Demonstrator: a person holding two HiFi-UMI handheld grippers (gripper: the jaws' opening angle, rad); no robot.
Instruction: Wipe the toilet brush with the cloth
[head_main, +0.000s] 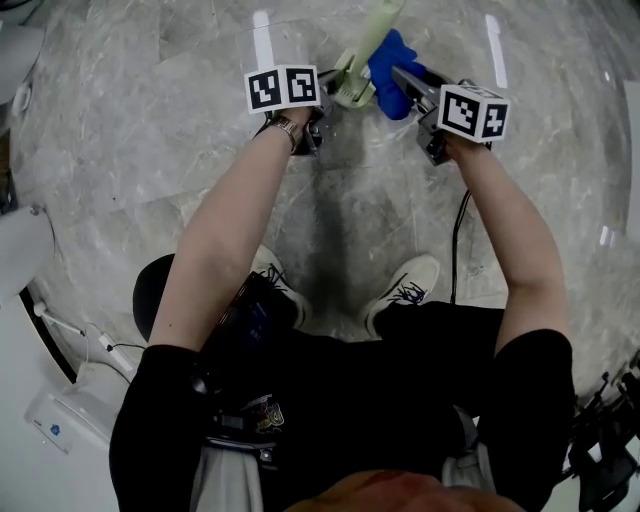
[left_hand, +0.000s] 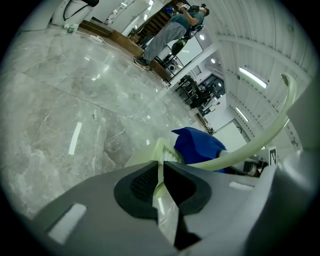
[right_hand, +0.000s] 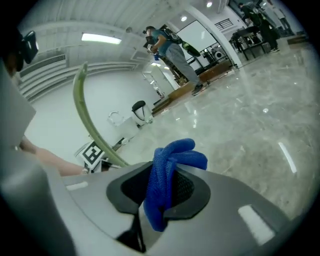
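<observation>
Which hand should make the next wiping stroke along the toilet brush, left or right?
Right, probably. The right gripper is clamped on the blue cloth, which sits beside the toilet brush; the left gripper is pinching the brush, so it is best used to steady it.

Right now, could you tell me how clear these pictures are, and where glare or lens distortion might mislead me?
Head view: sharp, with bright light streaks glaring on the polished floor. Left gripper view: fisheye bows the ceiling; the left tongs look slightly soft. Right gripper view: the cloth is crisp, walls curve.
</observation>
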